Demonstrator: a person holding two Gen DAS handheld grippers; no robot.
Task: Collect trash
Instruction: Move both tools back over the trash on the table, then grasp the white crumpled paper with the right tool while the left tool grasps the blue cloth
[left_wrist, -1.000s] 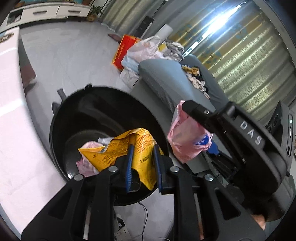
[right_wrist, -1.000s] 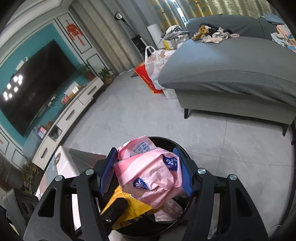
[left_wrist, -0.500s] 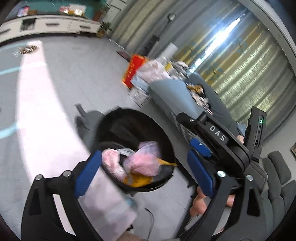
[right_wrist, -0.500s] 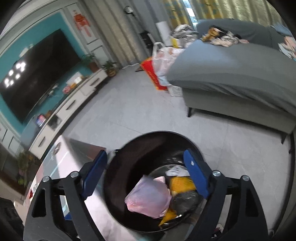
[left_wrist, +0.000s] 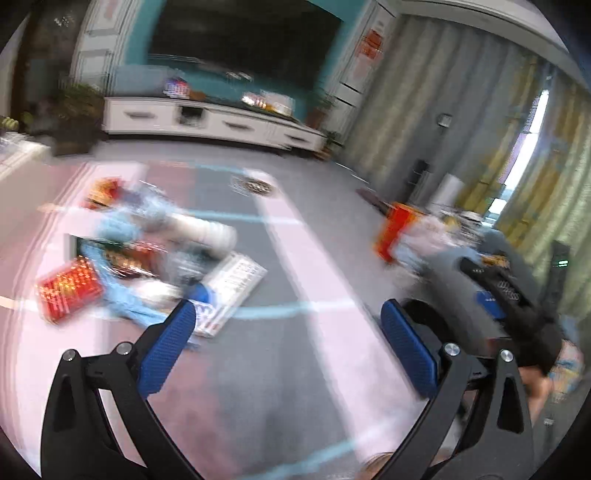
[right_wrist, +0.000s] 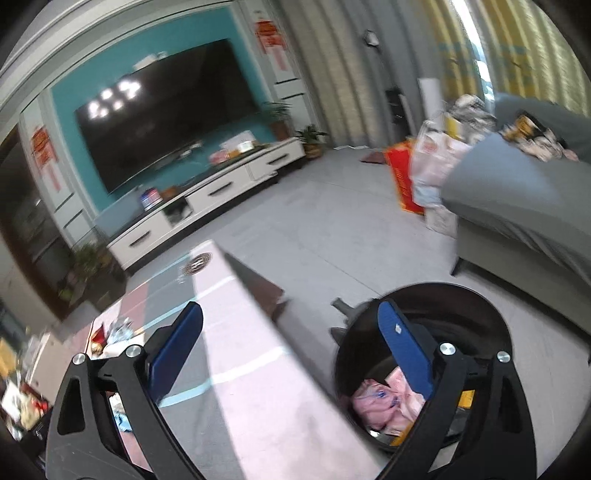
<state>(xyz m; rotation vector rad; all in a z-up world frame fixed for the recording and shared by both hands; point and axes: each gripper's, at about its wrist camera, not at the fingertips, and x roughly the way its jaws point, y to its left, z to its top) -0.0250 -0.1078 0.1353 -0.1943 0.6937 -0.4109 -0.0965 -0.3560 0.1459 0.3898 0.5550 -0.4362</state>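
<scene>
My left gripper (left_wrist: 284, 317) is open and empty above the pink and grey table (left_wrist: 288, 369). Blurred trash lies on the table's left part: a red packet (left_wrist: 68, 291), blue wrappers (left_wrist: 118, 295) and a white printed packet (left_wrist: 232, 288). My right gripper (right_wrist: 288, 321) is open and empty, over the table's edge (right_wrist: 255, 306). The black round bin (right_wrist: 476, 306) stands on the floor beside the table, to the gripper's lower right. A pink bag (right_wrist: 380, 406) and a yellow packet (right_wrist: 465, 398) lie inside it. The right gripper also shows in the left wrist view (left_wrist: 491, 295).
A grey sofa (right_wrist: 517, 206) with clothes stands right of the bin, with red and white bags (right_wrist: 417, 173) by its end. A white TV cabinet (right_wrist: 207, 199) and TV (right_wrist: 166, 110) line the far wall. More trash (right_wrist: 110, 332) lies at the table's far left.
Both grippers opened and dropped the yellow packet and the pink bag into the bin. Both then swung left, from the bin towards the table; the left view is motion-blurred.
</scene>
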